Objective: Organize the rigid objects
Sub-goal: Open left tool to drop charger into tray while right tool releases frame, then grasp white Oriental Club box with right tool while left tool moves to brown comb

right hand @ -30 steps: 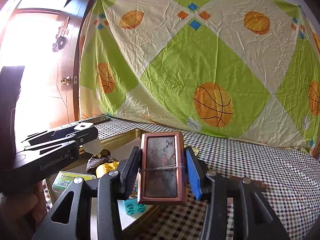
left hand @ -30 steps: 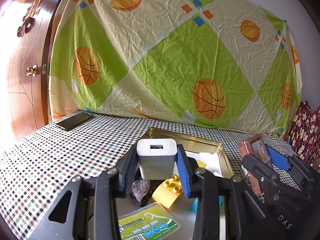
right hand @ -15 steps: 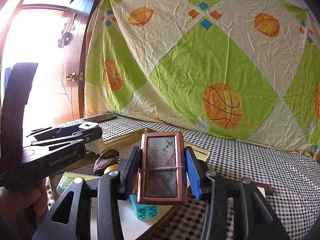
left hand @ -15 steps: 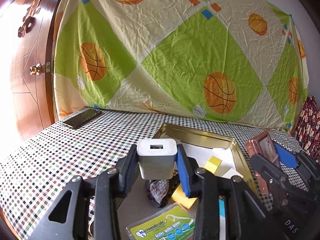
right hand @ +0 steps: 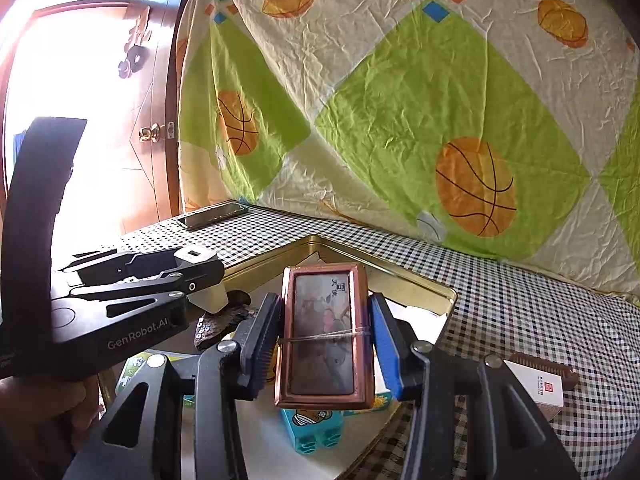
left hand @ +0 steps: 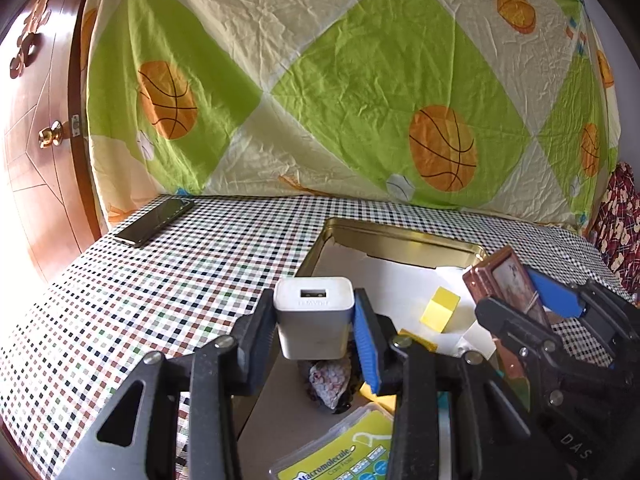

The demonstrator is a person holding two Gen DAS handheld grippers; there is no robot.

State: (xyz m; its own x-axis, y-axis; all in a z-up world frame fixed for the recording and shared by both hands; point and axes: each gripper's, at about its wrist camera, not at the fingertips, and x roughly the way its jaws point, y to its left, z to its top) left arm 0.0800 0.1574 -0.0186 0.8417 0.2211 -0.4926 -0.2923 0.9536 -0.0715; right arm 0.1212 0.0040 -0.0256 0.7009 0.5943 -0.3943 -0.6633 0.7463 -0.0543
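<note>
Right now both tools hold sth over the gold tin tray (left hand: pixel 400 236). Left tool (left hand: pixel 314 320) is clamped on a white USB charger (left hand: pixel 312 316), port facing up, pads pressing its two sides; charger sits upright betw the fingers, above the tray's near-left part. Right tool (right hand: pixel 326 336) is clamped on a copper-framed picture card (right hand: pixel 326 332) w/ a thin band round its middle, held upright, over the tray's near-right rim.

In the tray, under/ahead of the left tool: a speckled pebble-like lump (left hand: pixel 332 376) just below the charger, a yellow cube (left hand: pixel 440 308) further in on white paper, a green-yellow floss pack (left hand: pixel 344 452) at the near edge. Right wrist view also shows a teal block (right hand: pixel 308 428) directly below the card.

Edges & room: tray's far wall and far-right corner (right hand: pixel 444 296) stand clear of both tools; its back half is mostly bare paper. Checked tabletop (left hand: pixel 160 280) is open to the left of the tray, w/ a dark phone (left hand: pixel 154 222) near the far-left corner, well apart. Right of the tray, a small white box w/ brown comb-like piece (right hand: pixel 540 376) lies on the cloth, near the right tool. Basketball-print sheet (left hand: pixel 320 100) closes off the back; wooden door (left hand: pixel 36 140) at left.
</note>
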